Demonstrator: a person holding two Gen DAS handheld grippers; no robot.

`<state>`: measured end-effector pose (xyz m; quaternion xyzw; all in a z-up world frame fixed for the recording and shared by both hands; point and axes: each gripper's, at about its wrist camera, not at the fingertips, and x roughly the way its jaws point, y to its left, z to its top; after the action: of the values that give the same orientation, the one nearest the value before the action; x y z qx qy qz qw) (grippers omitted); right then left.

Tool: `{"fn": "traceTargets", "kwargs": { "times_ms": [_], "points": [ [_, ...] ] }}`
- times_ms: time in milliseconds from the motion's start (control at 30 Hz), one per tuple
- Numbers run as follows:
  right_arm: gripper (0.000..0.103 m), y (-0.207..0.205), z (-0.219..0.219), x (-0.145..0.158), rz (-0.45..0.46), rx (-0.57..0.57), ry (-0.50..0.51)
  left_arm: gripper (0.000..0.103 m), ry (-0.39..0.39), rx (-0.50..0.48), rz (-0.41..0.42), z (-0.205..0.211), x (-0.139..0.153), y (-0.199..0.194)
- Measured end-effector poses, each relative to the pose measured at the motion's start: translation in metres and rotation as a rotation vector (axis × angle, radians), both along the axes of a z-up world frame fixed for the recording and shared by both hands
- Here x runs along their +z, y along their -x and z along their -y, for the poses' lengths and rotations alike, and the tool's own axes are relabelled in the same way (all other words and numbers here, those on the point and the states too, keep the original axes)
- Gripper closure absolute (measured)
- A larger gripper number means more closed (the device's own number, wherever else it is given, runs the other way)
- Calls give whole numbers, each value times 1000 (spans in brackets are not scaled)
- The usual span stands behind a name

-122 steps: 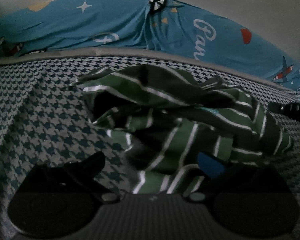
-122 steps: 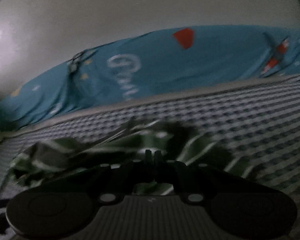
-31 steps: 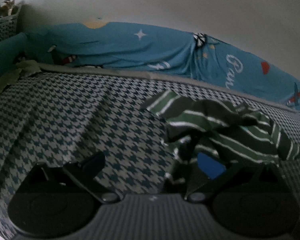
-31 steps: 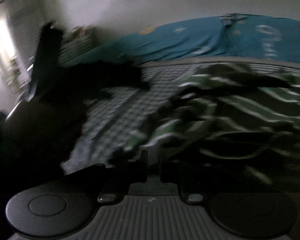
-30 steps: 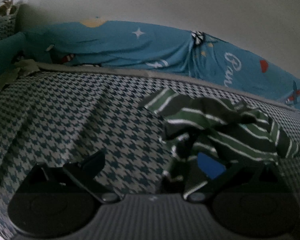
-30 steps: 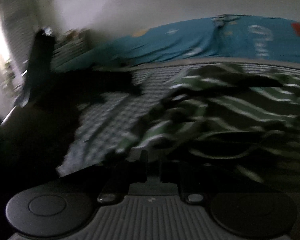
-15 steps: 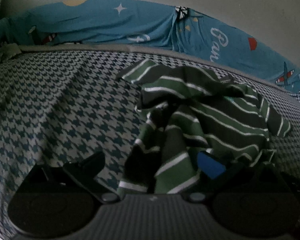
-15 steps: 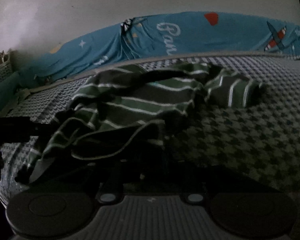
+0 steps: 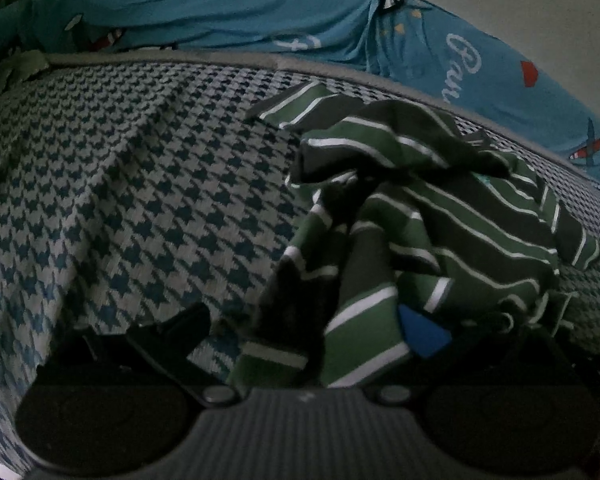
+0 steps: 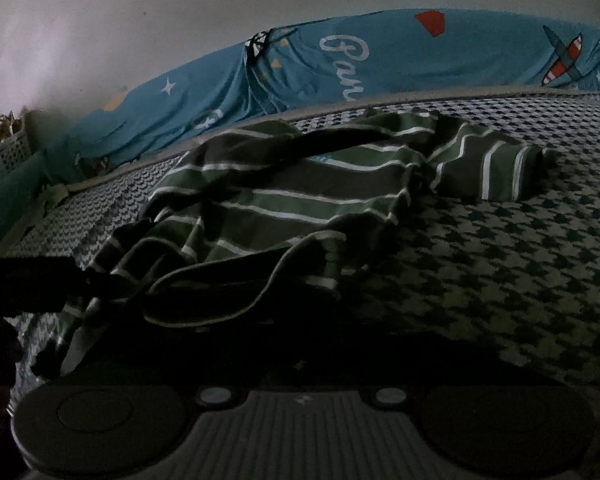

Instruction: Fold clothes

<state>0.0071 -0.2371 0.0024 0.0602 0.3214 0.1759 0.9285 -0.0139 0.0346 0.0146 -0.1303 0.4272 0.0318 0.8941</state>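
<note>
A crumpled green shirt with white stripes (image 9: 439,208) lies on the houndstooth bed cover (image 9: 140,200). My left gripper (image 9: 300,332) stands open just above it. Its fingers are wide apart and a hanging fold of the shirt drapes between them, beside the blue pad (image 9: 423,336). In the right wrist view the shirt (image 10: 284,196) spreads ahead, and its dark hem (image 10: 228,280) runs down into shadow. My right gripper (image 10: 300,344) sits in that shadow with its jaws closing. Its fingers are too dark to make out, and I cannot tell whether cloth is between them.
A blue printed sheet (image 9: 260,20) is bunched along the far edge of the bed, against a pale wall (image 10: 180,8). A white lattice basket (image 10: 4,160) stands at the far left. Bare bed cover (image 10: 519,260) stretches to the right of the shirt.
The left gripper has sunk and tipped down, so the shirt looks nearer and larger. The right gripper has swung from the left side round to face the shirt and then held still.
</note>
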Motion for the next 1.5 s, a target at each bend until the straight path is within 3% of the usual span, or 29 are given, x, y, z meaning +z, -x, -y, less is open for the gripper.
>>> {"fn": "traceTargets", "kwargs": {
  "times_ms": [167,400,700,867,1067,1200,1333,1500],
  "points": [
    [95,17,7,23,71,-36,-3,0,-10,11,-8,-1,-1,1],
    [96,63,17,60,249,-101,89,0,-15,24,-10,-4,-2,12],
    [95,74,47,54,169,-291,176,0,-20,8,-6,-1,-3,32],
    [95,80,56,62,182,-358,159,0,-14,20,-5,-2,-2,40],
    [95,88,61,66,218,-410,162,0,-2,91,50,-16,8,45],
    [95,90,53,70,224,-282,111,0,18,122,48,-26,9,43],
    [95,92,24,68,220,-73,95,0,18,123,44,-27,11,43],
    [95,96,-11,58,190,109,91,0,29,120,47,-31,15,41]
  ]
}}
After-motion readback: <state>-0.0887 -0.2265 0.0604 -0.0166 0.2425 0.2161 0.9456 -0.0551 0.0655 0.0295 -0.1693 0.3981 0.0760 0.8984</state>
